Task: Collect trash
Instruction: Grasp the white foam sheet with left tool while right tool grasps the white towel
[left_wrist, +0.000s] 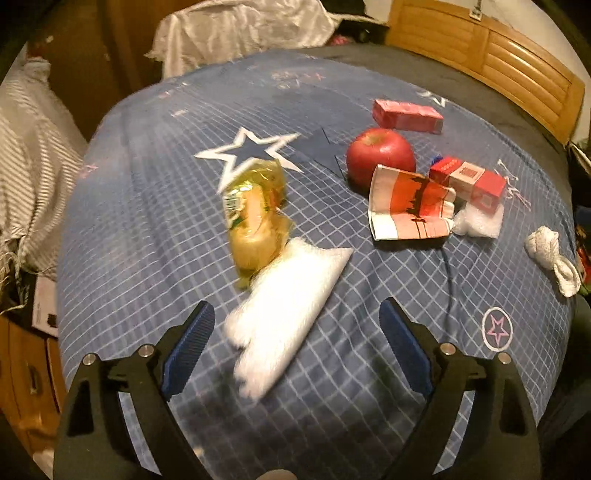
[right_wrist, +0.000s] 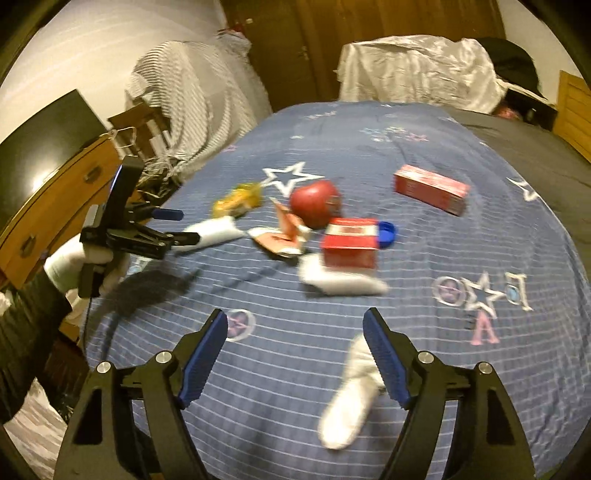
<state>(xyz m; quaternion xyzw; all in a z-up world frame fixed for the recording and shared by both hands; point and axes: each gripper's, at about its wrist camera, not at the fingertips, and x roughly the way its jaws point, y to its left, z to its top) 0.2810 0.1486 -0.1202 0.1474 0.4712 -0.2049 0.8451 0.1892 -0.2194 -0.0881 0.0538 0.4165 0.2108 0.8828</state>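
Trash lies scattered on a blue star-print blanket (left_wrist: 147, 229). My left gripper (left_wrist: 295, 306) is open, its jaws on either side of a white plastic bag (left_wrist: 284, 317) without touching it. Beyond the bag lie a yellow wrapper (left_wrist: 255, 218), a flattened paper cup (left_wrist: 410, 203), a red apple (left_wrist: 380, 155) and a red carton (left_wrist: 467, 181). My right gripper (right_wrist: 295, 315) is open with nothing between its jaws. A crumpled white tissue (right_wrist: 351, 398) lies partly under its right finger (right_wrist: 384, 354). In the right wrist view the left gripper (right_wrist: 184, 226) hovers by the white bag (right_wrist: 214, 230).
A pink box (left_wrist: 406, 114) lies farther back, and a blue cap (right_wrist: 388, 230) sits beside the red carton (right_wrist: 351, 243). White plastic (right_wrist: 340, 282) lies under the carton. A wooden dresser (right_wrist: 55, 192) flanks the bed on the left, and a headboard (left_wrist: 498, 55) on the right.
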